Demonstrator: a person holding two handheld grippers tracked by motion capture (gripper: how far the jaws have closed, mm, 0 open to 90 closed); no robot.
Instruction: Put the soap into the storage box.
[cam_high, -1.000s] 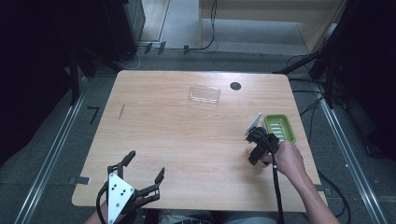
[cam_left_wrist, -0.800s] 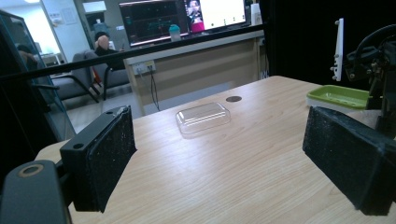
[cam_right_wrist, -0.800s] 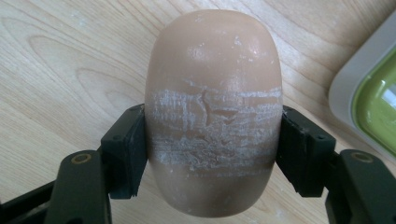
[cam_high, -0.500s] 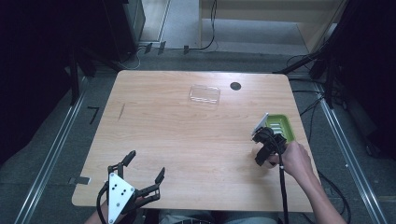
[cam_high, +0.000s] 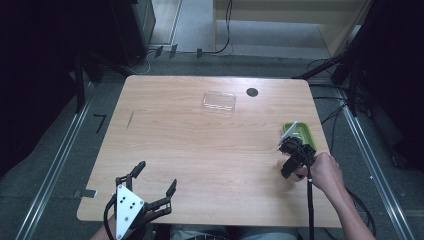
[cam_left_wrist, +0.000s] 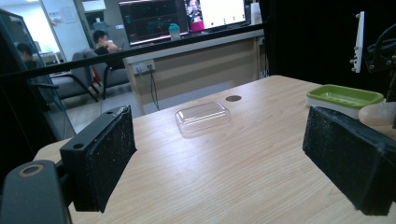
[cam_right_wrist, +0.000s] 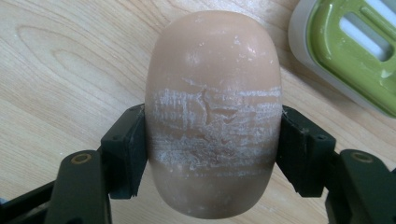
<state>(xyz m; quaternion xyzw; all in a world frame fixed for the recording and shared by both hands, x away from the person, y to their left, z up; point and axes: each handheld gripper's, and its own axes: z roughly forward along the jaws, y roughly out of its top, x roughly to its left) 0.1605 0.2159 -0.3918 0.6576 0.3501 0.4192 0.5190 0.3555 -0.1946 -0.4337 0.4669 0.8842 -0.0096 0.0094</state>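
Note:
A peach-coloured oval soap bar (cam_right_wrist: 214, 112), scuffed white across its middle, sits between the jaws of my right gripper (cam_right_wrist: 212, 154), which is shut on its sides just above the wooden table (cam_high: 200, 150). A green soap dish (cam_right_wrist: 355, 51) lies close by at the upper right; in the high view the green soap dish (cam_high: 299, 134) is just beyond my right gripper (cam_high: 292, 162). My left gripper (cam_high: 155, 177) rests open at the table's near left edge, nothing between its black pads (cam_left_wrist: 105, 156). The soap (cam_left_wrist: 379, 113) peeks out far right in the left gripper view.
A clear plastic lid (cam_high: 219, 101) lies at the far middle of the table, also the clear lid (cam_left_wrist: 203, 116) ahead of my left gripper. A round black hole (cam_high: 252, 92) sits beside it. Cables and metal rails run along the floor around the table.
My right gripper has drifted right and toward the near edge, alongside the green dish, with the hand following. The left gripper has stayed put.

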